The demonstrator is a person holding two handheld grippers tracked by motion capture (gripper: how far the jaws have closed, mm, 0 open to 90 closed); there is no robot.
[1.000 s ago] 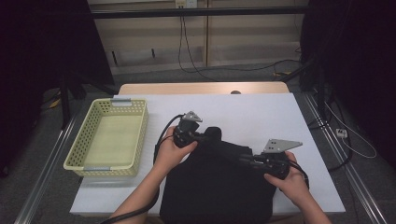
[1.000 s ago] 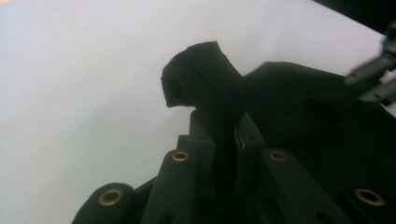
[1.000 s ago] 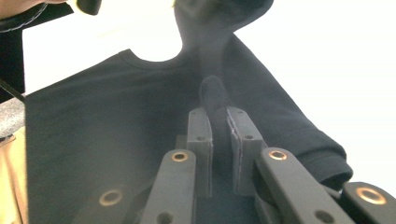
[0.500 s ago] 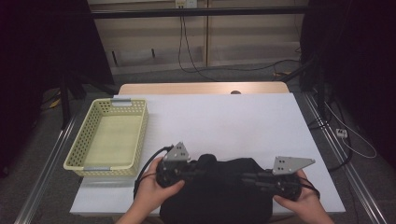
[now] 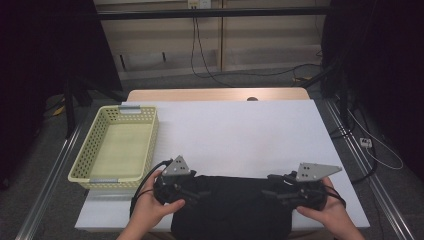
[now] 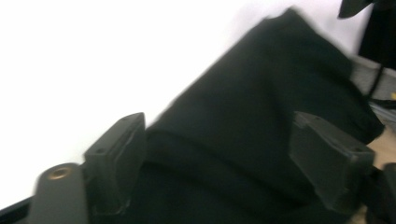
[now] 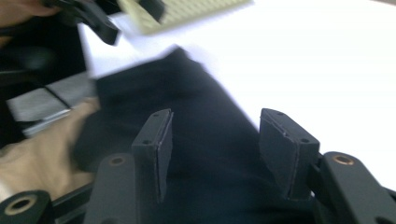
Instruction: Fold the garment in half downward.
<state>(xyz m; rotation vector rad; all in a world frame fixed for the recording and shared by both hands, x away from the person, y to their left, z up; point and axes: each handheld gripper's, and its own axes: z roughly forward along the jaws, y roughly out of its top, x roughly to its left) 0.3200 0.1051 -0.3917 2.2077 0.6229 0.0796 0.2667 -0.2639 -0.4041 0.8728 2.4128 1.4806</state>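
High view, black cloth [image 5: 235, 210] btm edge cut off, gripper tips indistinct

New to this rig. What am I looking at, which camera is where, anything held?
No robot arm: a person holds hand-held tongs in each hand. The high view looks down on the white table; the left tongs and right tongs sit at the two ends of a folded black cloth at the near edge. A yellow basket stands at the left. The other two pictures come from cameras riding on each pair of tongs, looking along the black jaws. Both pairs have just been opening: the cloth lies between the jaws, but the pads stand apart from it, so nothing is gripped.
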